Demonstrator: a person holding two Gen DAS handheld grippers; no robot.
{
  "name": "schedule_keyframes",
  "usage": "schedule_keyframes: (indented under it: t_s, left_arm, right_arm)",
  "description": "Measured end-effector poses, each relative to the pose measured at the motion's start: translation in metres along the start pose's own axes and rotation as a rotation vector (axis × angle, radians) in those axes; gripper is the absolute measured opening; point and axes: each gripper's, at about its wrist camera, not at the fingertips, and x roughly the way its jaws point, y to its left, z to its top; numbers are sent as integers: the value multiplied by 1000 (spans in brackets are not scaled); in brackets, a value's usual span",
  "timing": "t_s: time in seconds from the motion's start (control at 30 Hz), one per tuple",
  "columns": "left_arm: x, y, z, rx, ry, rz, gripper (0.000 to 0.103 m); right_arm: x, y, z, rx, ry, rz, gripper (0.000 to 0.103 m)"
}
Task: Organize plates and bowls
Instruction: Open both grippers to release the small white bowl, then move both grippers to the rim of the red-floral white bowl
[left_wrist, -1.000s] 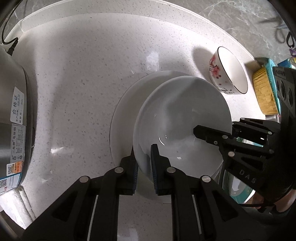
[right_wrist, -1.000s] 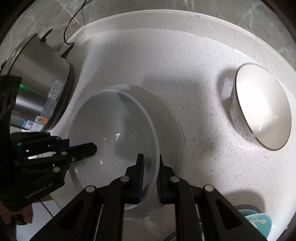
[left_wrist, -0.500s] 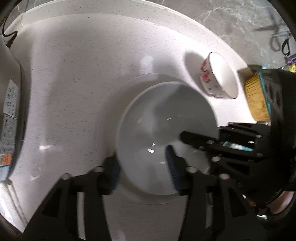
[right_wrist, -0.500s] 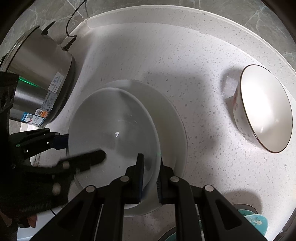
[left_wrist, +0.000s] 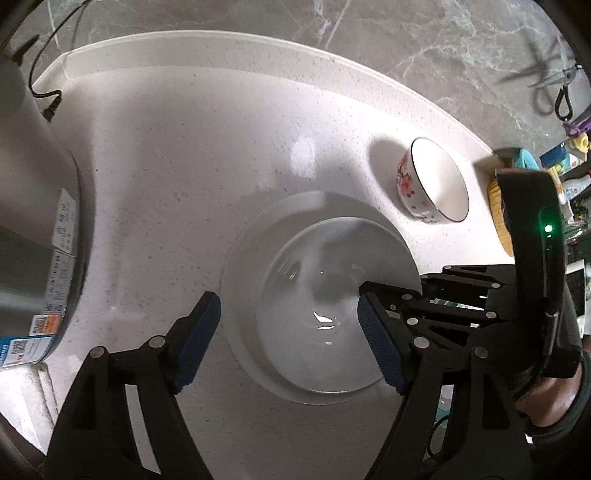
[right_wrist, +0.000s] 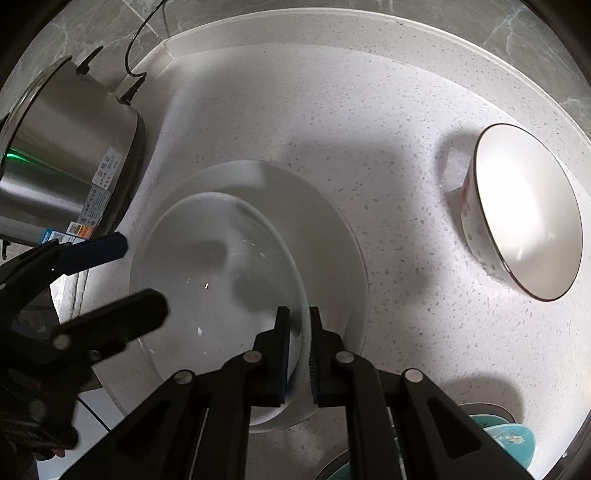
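Note:
A shallow white plate (left_wrist: 325, 314) lies nested on a larger white plate (left_wrist: 295, 206) on the speckled counter. My left gripper (left_wrist: 290, 317) hovers above its near rim with the jaws opening wide; the blue pads touch nothing. My right gripper (right_wrist: 297, 321) is shut on the far-right rim of the upper plate (right_wrist: 207, 277), which rests on the larger plate (right_wrist: 332, 229). The right gripper's fingers (left_wrist: 391, 295) enter the left wrist view from the right, and the left gripper (right_wrist: 144, 275) shows at the left of the right wrist view. A floral bowl (left_wrist: 436, 181) (right_wrist: 524, 210) stands apart at the right.
A steel rice cooker (left_wrist: 33, 221) (right_wrist: 62, 162) with its cord stands at the left. A yellow brush (left_wrist: 496, 206) lies beyond the floral bowl. Teal plates (right_wrist: 509, 439) sit low at the bottom right. A raised counter lip (left_wrist: 221, 40) and marble wall close the back.
My left gripper let go of the upper plate's rim, spread its jaws and rose. The upper plate now sits lower, nested in the larger one. The right gripper kept its hold.

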Motion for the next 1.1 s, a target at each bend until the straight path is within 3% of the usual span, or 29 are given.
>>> schedule_keyframes:
  t_s: [0.2, 0.67, 0.87, 0.97, 1.1]
  left_arm:
    - [-20, 12, 1, -26, -48, -12, 76]
    - [-37, 14, 3, -57, -90, -56, 76]
    - [-39, 13, 6, -74, -85, -89, 76]
    - [-39, 4, 11, -58, -85, -112, 76]
    - [-33, -23, 31, 18, -57, -119, 76]
  right_arm:
    - [-4, -2, 1, 12, -26, 20, 19]
    - [-19, 5, -7, 17, -66, 31, 56]
    - [-32, -5, -9, 46, -86, 74, 56]
    - [-66, -31, -17, 104, -166, 150, 57]
    - [-118, -92, -28, 197, -301, 130, 65]
